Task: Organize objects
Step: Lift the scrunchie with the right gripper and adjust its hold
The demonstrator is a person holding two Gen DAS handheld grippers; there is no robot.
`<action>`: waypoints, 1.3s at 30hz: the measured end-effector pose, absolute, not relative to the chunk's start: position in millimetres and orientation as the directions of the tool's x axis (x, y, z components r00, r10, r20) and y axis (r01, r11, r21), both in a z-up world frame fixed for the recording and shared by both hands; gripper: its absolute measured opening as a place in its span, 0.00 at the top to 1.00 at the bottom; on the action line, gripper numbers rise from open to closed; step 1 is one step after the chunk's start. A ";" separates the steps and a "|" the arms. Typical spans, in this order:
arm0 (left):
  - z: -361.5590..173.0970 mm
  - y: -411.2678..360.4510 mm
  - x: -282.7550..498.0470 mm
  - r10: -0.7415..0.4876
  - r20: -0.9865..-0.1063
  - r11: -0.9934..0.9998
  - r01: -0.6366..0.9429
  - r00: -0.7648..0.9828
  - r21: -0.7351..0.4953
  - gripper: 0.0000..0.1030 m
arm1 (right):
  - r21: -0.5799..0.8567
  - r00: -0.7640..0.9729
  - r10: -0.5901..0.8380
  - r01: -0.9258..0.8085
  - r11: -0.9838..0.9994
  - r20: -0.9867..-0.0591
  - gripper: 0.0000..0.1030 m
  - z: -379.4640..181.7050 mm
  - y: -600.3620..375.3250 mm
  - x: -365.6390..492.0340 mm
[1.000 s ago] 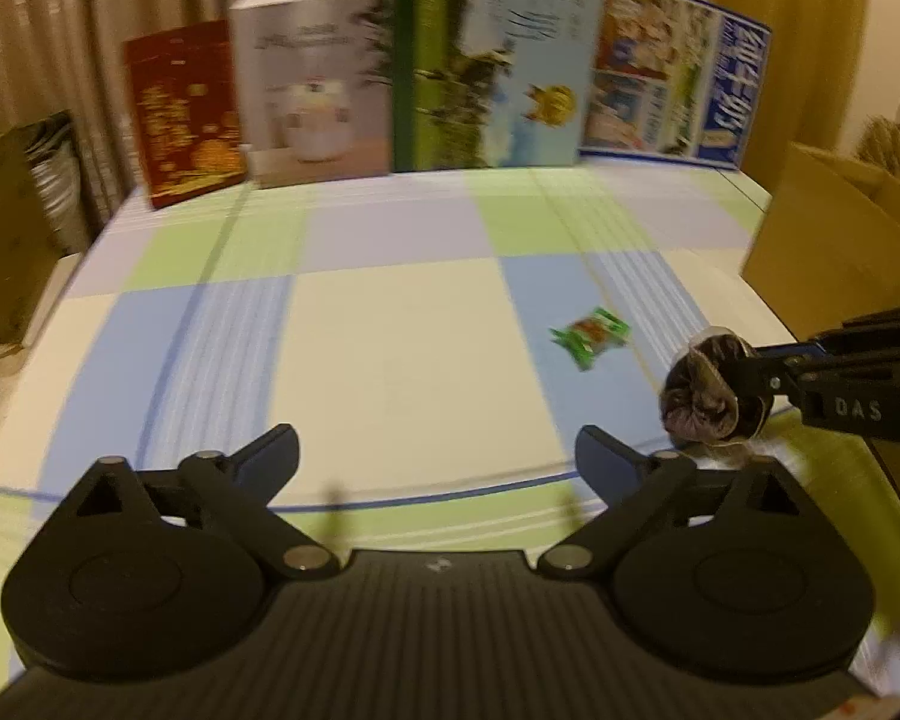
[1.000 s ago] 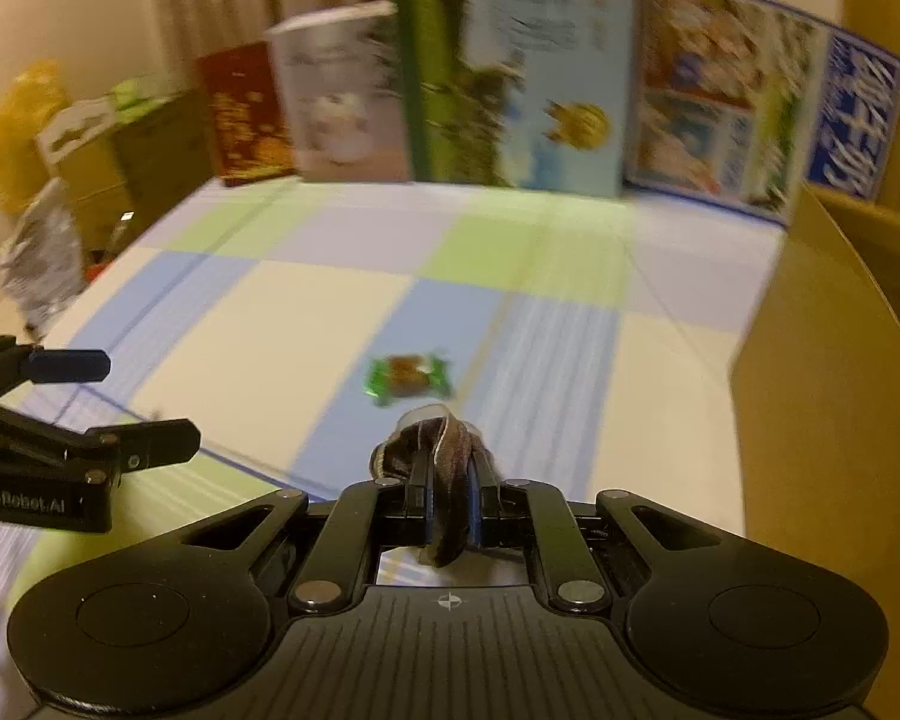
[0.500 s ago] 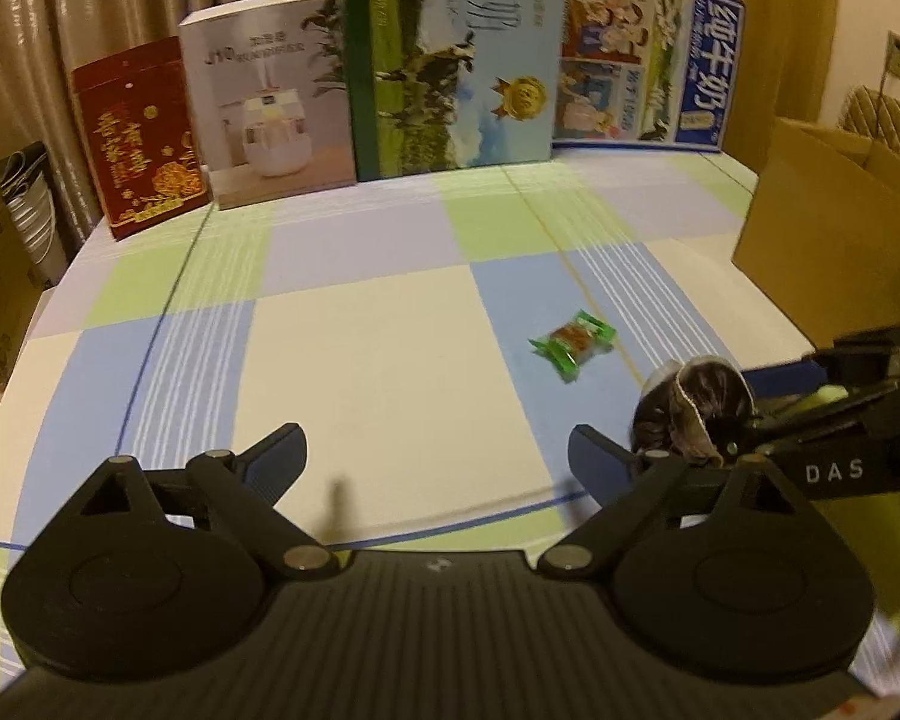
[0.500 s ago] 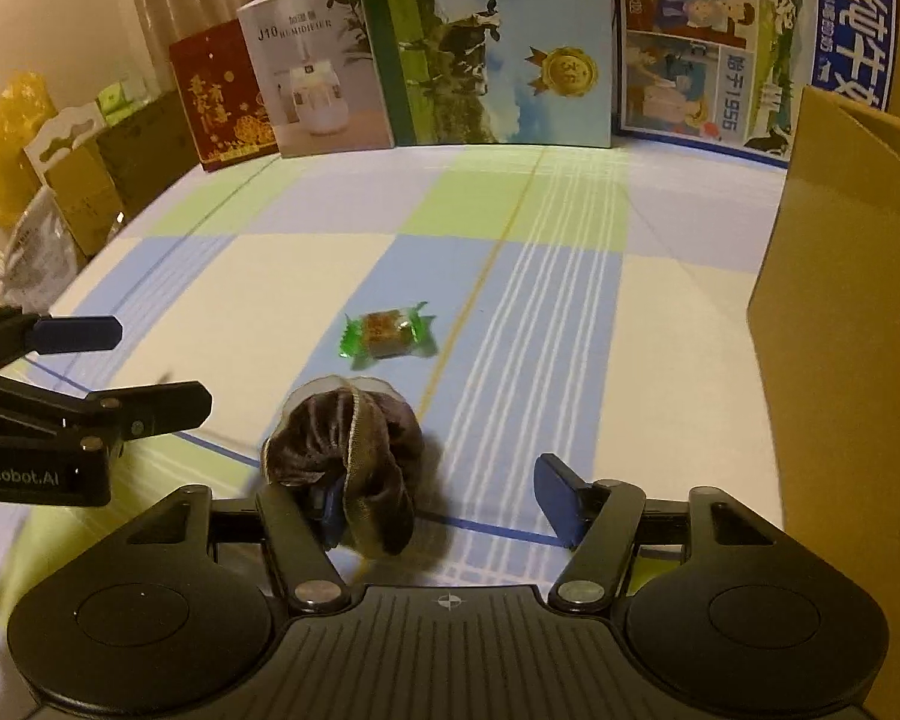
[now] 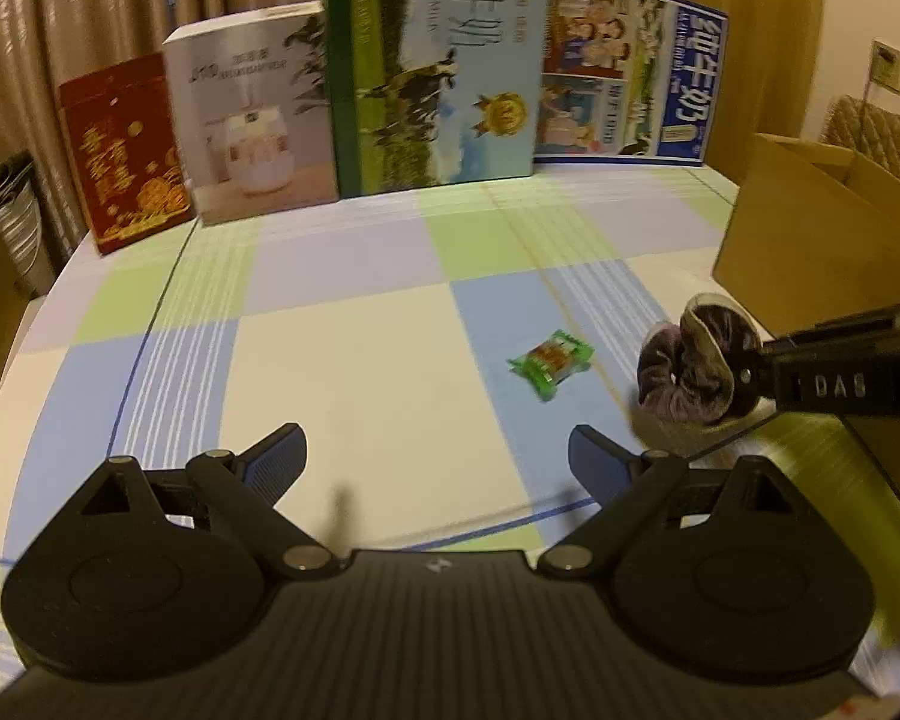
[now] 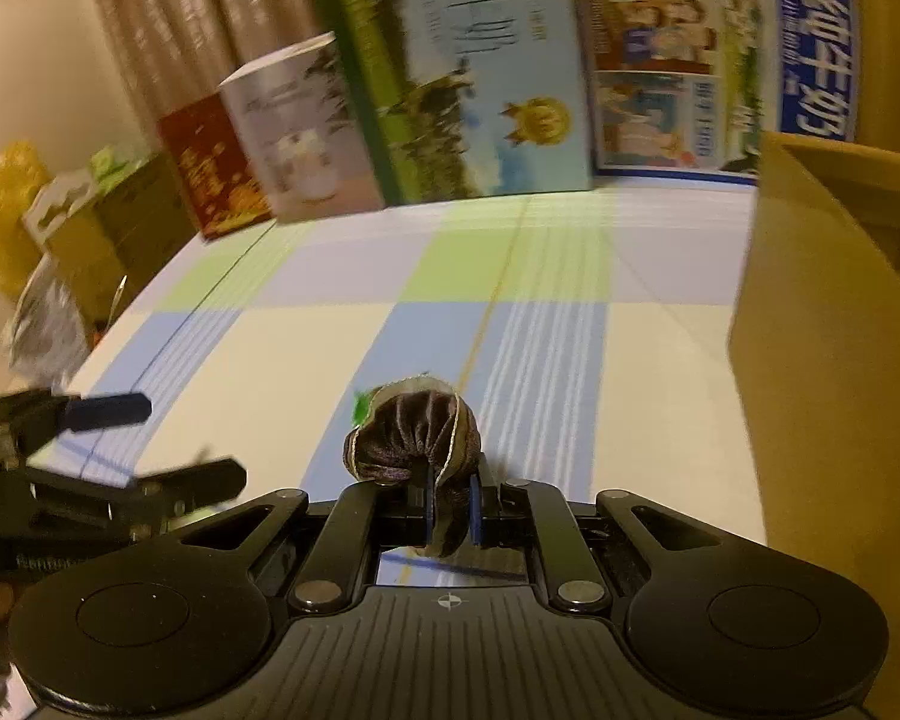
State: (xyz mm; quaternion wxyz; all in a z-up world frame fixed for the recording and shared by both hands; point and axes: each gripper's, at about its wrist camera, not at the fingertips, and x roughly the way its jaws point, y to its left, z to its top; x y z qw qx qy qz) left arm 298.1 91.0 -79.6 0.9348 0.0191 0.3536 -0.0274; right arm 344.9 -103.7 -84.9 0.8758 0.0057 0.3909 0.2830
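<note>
A brown velvet scrunchie (image 6: 414,432) is pinched in my right gripper (image 6: 450,504), whose jaws are closing tight on it, just above the checked tablecloth (image 6: 282,360). The left wrist view shows the same scrunchie (image 5: 690,372) at the tip of the right gripper (image 5: 744,375), coming in from the right. A green-wrapped candy (image 5: 551,363) lies on the cloth just left of it; only a green sliver of that candy (image 6: 360,405) peeks out behind the scrunchie. My left gripper (image 5: 438,450) stands wide open over the cloth with nothing between its fingers.
A brown cardboard box (image 5: 810,252) stands on the right of the table, close to the right gripper. Along the back edge stand a red box (image 5: 123,150), a white box (image 5: 252,120) and two milk cartons (image 5: 444,66). Curtains hang behind.
My right gripper opened around the scrunchie half a second ago and has shut on it again, lifting it slightly. The left gripper stays open and has barely moved.
</note>
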 end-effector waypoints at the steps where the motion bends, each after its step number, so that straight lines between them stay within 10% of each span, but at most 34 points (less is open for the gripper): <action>1: -79.4 89.3 299.5 -0.039 -0.660 0.997 0.073 0.750 0.025 0.11 | 0.240 0.536 0.500 -0.481 0.843 -0.681 0.93 -83.9 -106.1 346.6; 12: -86.9 68.0 326.4 -0.095 -0.653 0.978 0.193 0.751 0.079 0.17 | 0.254 0.560 0.421 -0.354 0.900 -0.713 0.92 -89.6 -126.3 360.8; 19: -90.4 64.7 322.8 -0.148 -0.671 0.969 0.243 0.727 0.050 0.18 | 0.195 0.549 0.410 -0.407 0.892 -0.728 0.65 -100.1 -127.4 356.2; 39: -94.1 63.4 317.5 -0.245 -0.639 0.956 0.291 0.729 -0.035 0.18 | 0.376 0.437 0.531 -0.393 0.839 -0.726 0.47 -82.4 -137.1 347.4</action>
